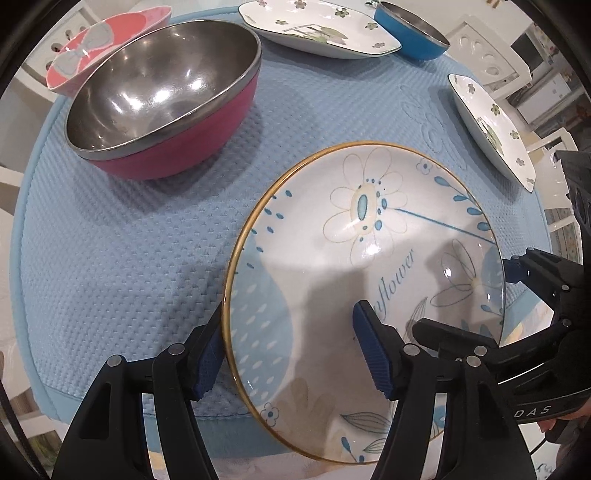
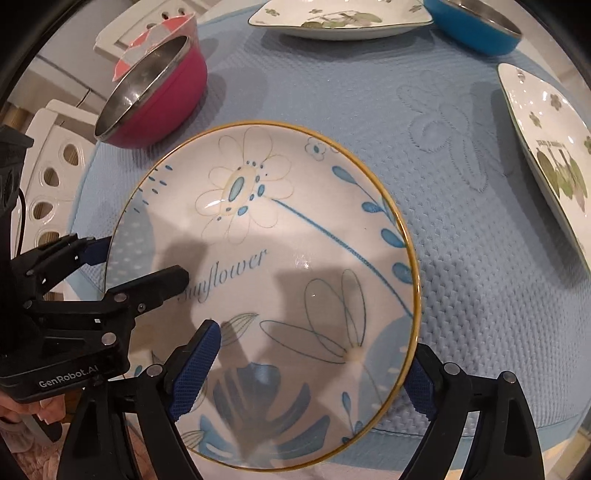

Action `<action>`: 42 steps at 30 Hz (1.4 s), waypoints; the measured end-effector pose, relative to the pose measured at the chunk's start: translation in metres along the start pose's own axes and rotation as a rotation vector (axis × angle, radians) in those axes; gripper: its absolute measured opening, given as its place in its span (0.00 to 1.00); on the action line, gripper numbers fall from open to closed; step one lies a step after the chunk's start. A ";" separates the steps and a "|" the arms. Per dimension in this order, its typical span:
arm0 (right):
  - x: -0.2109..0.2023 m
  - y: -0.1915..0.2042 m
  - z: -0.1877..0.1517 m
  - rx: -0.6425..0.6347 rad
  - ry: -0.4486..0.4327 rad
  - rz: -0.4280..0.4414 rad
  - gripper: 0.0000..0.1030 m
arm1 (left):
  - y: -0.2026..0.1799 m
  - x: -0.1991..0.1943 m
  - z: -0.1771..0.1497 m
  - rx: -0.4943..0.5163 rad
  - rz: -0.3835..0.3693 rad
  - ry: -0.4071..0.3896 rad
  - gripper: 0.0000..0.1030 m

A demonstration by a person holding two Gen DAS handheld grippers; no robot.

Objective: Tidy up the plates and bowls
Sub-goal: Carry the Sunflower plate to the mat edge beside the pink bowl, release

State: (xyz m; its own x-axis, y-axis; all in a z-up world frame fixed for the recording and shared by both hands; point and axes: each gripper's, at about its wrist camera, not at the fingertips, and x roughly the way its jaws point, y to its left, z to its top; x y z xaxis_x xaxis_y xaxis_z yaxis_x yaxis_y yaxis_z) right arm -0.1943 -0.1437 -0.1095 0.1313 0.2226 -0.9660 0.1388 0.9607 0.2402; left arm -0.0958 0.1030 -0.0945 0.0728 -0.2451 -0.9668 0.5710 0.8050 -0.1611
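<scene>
A round "Sunflower" plate [image 1: 332,266] with a gold rim lies at the near edge of the blue mat [image 1: 129,258]; it also shows in the right wrist view [image 2: 280,236]. My left gripper [image 1: 290,349] is open and straddles the plate's left rim, one finger outside, one over the plate. My right gripper [image 2: 314,369] is open and straddles the plate's right rim; it shows at the right in the left wrist view [image 1: 476,295]. My left gripper appears at the left in the right wrist view [image 2: 142,264].
A pink steel-lined bowl [image 1: 166,99] stands at the back left with a pink bow-print dish [image 1: 92,51] behind it. Two white flowered square plates [image 1: 317,26] [image 1: 491,125] and a blue steel-lined bowl [image 1: 413,29] lie at the back and right. White chairs surround the table.
</scene>
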 end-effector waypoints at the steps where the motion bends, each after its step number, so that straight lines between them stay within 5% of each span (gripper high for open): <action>1: -0.001 -0.001 0.000 -0.006 0.002 -0.001 0.88 | 0.004 -0.003 -0.002 0.003 0.002 -0.001 0.63; 8: 0.021 0.029 0.005 -0.053 -0.016 0.048 1.00 | 0.011 -0.004 -0.001 -0.015 0.018 -0.014 0.67; 13: 0.028 0.048 -0.005 -0.253 -0.035 -0.068 1.00 | 0.006 0.000 -0.002 -0.090 0.064 0.014 0.78; 19: 0.011 0.009 -0.018 -0.309 0.067 -0.021 0.99 | -0.003 -0.007 -0.017 -0.205 0.171 0.084 0.75; 27: -0.036 -0.072 -0.012 -0.290 0.034 0.033 0.99 | -0.018 -0.033 -0.037 -0.419 0.256 0.068 0.77; 35: -0.064 -0.075 -0.012 -0.372 -0.005 0.075 0.99 | -0.059 -0.054 -0.039 -0.521 0.262 0.033 0.77; 42: -0.094 -0.111 -0.001 -0.397 -0.020 0.108 0.99 | -0.110 -0.072 -0.025 -0.490 0.228 -0.002 0.77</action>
State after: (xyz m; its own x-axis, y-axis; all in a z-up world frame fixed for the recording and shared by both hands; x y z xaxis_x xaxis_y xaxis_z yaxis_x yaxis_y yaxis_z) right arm -0.2233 -0.2716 -0.0452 0.1437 0.3261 -0.9343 -0.2661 0.9221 0.2809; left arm -0.1840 0.0454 -0.0117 0.1518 -0.0349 -0.9878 0.0920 0.9955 -0.0210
